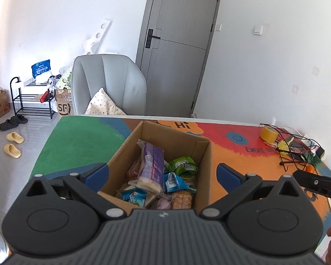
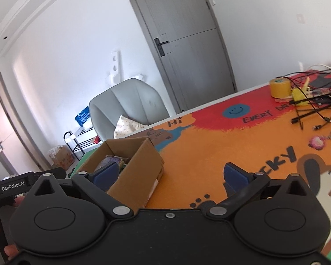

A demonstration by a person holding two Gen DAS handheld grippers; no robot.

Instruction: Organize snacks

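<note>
An open cardboard box stands on the colourful table mat. It holds several wrapped snacks: a long purple packet, a green packet, and blue packets. My left gripper is open and empty, its blue pads either side of the box, just above it. My right gripper is open and empty, to the right of the box, above the mat. The right gripper's body shows at the right edge of the left wrist view.
A yellow tape roll, black cables and a wire rack with small items lie at the table's far right. A grey chair with a cushion stands behind the table. A shoe rack, slippers and a grey door are beyond.
</note>
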